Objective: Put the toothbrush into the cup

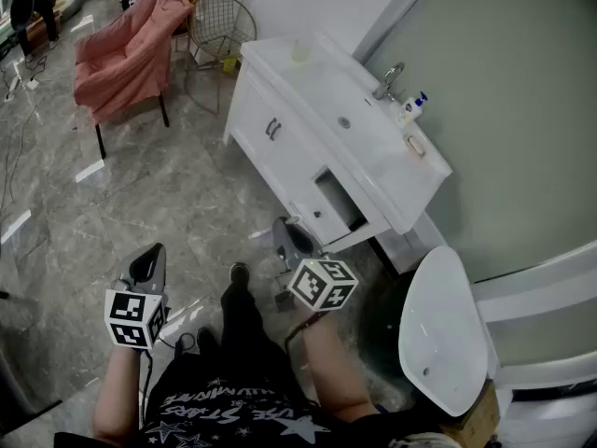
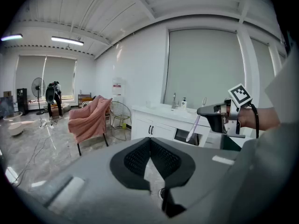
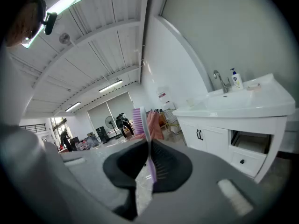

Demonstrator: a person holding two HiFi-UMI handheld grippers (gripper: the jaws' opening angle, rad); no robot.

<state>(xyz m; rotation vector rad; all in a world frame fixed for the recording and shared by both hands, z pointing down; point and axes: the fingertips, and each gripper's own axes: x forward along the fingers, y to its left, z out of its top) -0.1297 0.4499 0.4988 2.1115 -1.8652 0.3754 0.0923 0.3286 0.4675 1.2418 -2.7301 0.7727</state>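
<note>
My right gripper is shut on a purple-and-white toothbrush, which stands upright between the pads with its pink bristles at the top. In the head view the right gripper is held over the floor in front of the white vanity. A pale translucent cup stands on the far end of the vanity top, well away from both grippers. My left gripper hangs over the floor at the left, pads together, nothing in them. From the left gripper view the right gripper shows with the toothbrush slanting down from it.
The vanity has a sink, a faucet, a soap bottle and an open drawer. A white toilet lid is at the right. A chair draped in pink cloth and a wire chair stand on the marble floor behind.
</note>
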